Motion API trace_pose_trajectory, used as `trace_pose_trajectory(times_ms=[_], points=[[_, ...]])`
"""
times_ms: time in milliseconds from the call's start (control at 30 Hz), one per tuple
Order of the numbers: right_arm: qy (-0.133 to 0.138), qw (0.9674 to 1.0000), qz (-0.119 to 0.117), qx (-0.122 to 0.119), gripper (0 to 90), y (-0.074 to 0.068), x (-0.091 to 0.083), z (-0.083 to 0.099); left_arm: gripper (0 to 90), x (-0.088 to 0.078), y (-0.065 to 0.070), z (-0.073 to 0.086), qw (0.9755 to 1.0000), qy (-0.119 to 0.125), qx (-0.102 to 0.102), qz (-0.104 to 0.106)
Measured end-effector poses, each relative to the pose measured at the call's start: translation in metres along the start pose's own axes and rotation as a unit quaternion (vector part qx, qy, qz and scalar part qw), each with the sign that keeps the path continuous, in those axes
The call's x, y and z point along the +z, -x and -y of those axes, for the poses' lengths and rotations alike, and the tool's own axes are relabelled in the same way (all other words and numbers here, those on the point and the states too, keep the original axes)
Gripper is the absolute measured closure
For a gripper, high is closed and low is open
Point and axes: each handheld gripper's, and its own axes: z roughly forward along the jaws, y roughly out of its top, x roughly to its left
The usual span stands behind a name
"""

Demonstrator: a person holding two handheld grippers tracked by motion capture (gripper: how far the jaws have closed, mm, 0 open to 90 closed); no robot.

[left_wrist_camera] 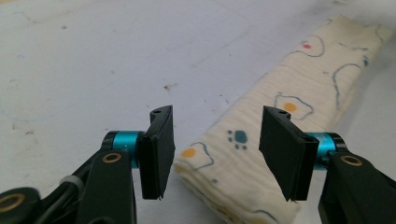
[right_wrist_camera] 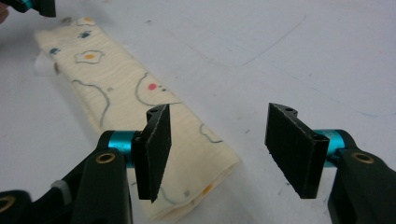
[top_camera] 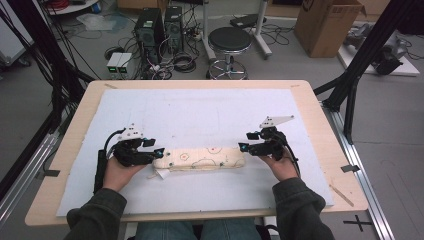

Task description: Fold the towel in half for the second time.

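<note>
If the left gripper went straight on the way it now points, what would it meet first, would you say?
Probably the near end of the folded cloth: it lies just ahead of the open left gripper, between the jaws' line, though the height above it is unclear.

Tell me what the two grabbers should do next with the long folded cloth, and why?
Probably close each one on its end of the folded cloth. The left gripper and right gripper sit at opposite ends with fingers apart, not pinching; the cloth lies flat on the white mat.
</note>
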Motion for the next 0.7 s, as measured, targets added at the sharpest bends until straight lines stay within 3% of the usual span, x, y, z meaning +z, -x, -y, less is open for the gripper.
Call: trace_pose_trajectory(times_ms=[133,267,400,533,700], points=[[-0.011,0.9999,0.002,0.011,45.1,0.007,0.011,0.0,48.1,0.001,-0.007,0.001,0.9993,0.016,-0.033,-0.008],[-0.01,0.9998,-0.002,0.016,49.3,0.007,0.017,0.004,48.4,0.007,-0.006,0.002,0.9991,0.016,-0.039,-0.001],[-0.02,0.9997,0.001,0.015,49.8,0.005,0.02,0.007,47.4,0.014,-0.008,0.003,0.9991,-0.002,-0.039,0.017],[-0.026,0.9995,-0.003,0.018,51.0,0.006,0.022,0.011,46.6,0.018,-0.01,0.006,0.999,-0.028,-0.035,0.007],[-0.033,0.9991,-0.015,0.023,52.7,0.004,0.025,0.014,48.2,0.02,-0.013,0.008,0.9976,-0.047,-0.05,0.008]])
